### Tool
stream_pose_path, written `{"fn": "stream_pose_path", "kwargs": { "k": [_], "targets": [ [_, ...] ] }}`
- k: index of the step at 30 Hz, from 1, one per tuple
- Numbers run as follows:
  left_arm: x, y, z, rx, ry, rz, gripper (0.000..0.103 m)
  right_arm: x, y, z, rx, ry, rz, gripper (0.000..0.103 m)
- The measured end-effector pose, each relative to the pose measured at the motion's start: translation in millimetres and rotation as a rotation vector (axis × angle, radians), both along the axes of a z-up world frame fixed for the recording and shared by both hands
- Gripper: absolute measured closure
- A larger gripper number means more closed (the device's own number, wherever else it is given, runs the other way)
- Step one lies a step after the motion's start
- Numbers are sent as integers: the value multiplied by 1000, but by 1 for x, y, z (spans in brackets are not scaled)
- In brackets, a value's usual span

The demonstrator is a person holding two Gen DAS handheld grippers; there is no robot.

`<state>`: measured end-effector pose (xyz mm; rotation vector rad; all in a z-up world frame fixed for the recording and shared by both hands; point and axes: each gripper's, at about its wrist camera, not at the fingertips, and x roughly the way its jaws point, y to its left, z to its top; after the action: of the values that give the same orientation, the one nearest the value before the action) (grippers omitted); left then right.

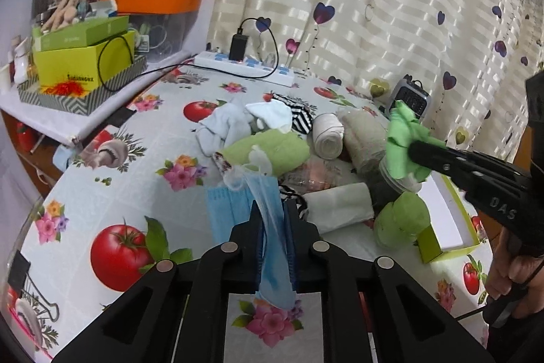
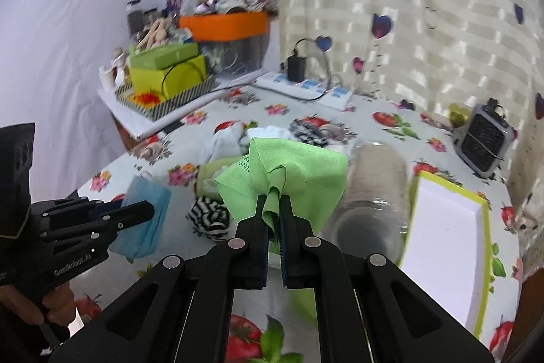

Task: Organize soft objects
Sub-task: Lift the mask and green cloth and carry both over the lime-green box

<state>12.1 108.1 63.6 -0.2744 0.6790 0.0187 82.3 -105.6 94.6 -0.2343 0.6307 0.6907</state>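
We see the green cloth [image 2: 282,172] pinched by the right gripper [image 2: 272,210], bunched between its jaws and lifted clear of the surface [image 1: 112,159]. The blue face mask [image 1: 268,213] hangs clamped in the left gripper [image 1: 272,210], a second mask [image 1: 224,210] flat beneath it. Behind lies the heap: white socks [image 1: 231,121], striped black-and-white cloth [image 1: 301,119], rolled bandage [image 1: 328,133], green towel roll [image 1: 272,148]. A clear jar [image 2: 370,193] lies on its side beside the open lime-edged box [image 2: 445,244]. Power strip [image 1: 244,67] near the heart-print curtain [image 1: 374,5].
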Motion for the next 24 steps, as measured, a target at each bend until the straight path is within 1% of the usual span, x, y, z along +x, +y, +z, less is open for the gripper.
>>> {"fn": "stream_pose_path", "kwargs": {
  "k": [1,4,9,12,18,22,24],
  "targets": [
    [1,-1,0,-5,2,-5,96,0,-5,2,9,-2,-11,98],
    [2,-6,0,4,8,-12,98,-2,-19,6,27,-10,-34,98],
    [3,-12,1,8,13,-24,99,-4,-40,7,59,-9,-67,98],
    [2,-16,8,16,0,-32,100,-4,-50,7,75,-9,-84,98],
    [9,-35,32,34,-50,-84,100,-4,-79,12,111,-24,-135,98],
    [19,-59,52,51,-92,-150,100,-1,-107,12,126,-27,-199,98],
    [27,-78,62,63,-113,-198,100,1,-119,10,129,-20,-230,98]
  ]
}}
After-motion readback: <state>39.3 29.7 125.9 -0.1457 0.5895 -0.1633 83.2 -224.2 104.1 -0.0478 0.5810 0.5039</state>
